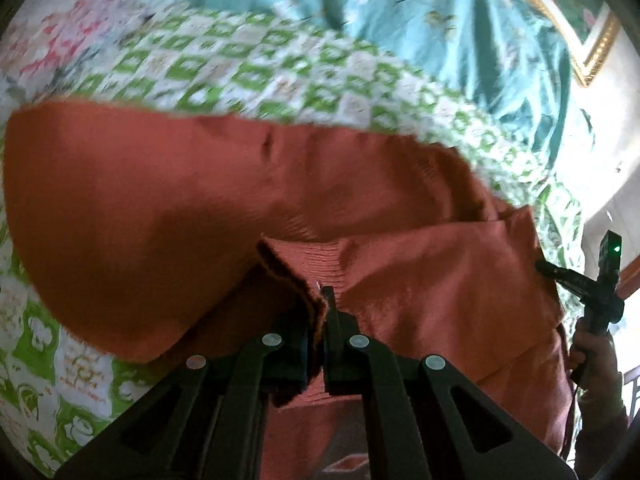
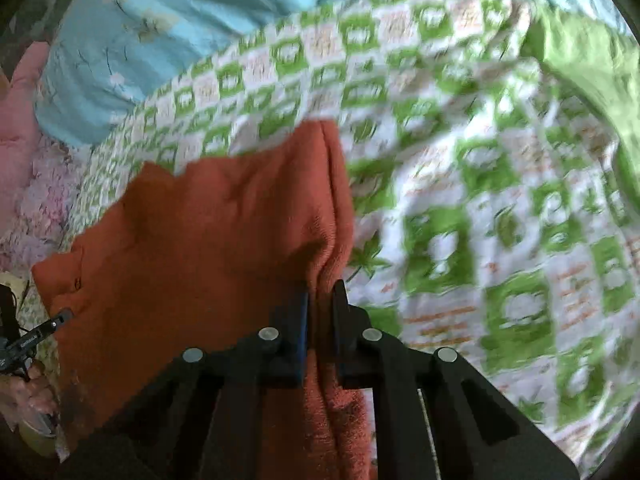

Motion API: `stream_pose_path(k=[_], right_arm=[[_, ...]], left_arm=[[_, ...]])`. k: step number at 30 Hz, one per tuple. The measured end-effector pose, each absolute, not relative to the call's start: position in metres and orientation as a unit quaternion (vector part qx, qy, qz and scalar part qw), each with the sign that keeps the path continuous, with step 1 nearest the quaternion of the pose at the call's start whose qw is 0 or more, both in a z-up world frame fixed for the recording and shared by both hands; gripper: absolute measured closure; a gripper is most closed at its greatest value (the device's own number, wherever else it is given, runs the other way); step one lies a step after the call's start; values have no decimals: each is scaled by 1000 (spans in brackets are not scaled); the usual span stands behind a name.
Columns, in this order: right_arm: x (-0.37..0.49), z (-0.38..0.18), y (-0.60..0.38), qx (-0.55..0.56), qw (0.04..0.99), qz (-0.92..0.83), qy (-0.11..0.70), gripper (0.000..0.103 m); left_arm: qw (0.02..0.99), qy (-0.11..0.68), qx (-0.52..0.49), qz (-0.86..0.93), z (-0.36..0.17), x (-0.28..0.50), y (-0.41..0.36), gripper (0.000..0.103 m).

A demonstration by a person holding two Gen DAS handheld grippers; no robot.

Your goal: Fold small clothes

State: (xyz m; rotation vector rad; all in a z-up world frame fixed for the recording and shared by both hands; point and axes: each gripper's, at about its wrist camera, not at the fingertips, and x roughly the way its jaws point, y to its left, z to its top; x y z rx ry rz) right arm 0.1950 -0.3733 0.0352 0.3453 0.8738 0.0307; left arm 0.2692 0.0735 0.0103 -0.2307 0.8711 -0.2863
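A rust-orange knit garment point(image 1: 200, 200) lies spread on a green-and-white patterned bedsheet point(image 1: 248, 68). In the left wrist view my left gripper point(image 1: 325, 300) is shut on a folded edge of the garment, which bunches between its pads. The other gripper point(image 1: 600, 284) shows at the far right edge of that view, held by a hand point(image 1: 592, 352). In the right wrist view my right gripper point(image 2: 322, 296) is shut on the right-hand edge of the same garment point(image 2: 208, 232), with cloth pinched between its fingers. The left gripper's tip point(image 2: 48, 326) pokes in at the lower left there.
A teal floral quilt point(image 1: 420, 20) lies bunched at the back of the bed. Pink floral fabric point(image 2: 32, 184) sits at the left of the right wrist view. A gold-framed picture point(image 1: 580, 28) hangs on the wall at the right. Bare patterned sheet point(image 2: 500, 220) stretches right of the garment.
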Motion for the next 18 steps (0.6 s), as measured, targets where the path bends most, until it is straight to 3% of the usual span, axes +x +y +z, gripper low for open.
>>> stream_pose_path(k=[3, 7, 8, 11, 14, 15, 18], right_arm=[[191, 46, -380, 162, 901, -3, 403, 92], [204, 23, -374, 134, 887, -29, 440, 90], [204, 21, -375, 143, 886, -31, 441, 86], [192, 34, -382, 174, 890, -51, 418, 56], [165, 57, -375, 207, 903, -20, 376, 51], [157, 63, -369, 211, 906, -4, 367, 51], [138, 72, -345, 222, 907, 37, 355, 47]], left_arm=[[899, 408, -88, -132, 17, 271, 58, 100], [887, 442, -73, -114, -8, 276, 60, 99], [888, 438, -72, -119, -7, 270, 63, 98], [894, 429, -59, -116, 5, 252, 72, 93], [906, 408, -48, -103, 22, 230, 85, 91], [909, 401, -45, -100, 26, 225, 86, 87], [921, 378, -40, -89, 41, 211, 93, 55]])
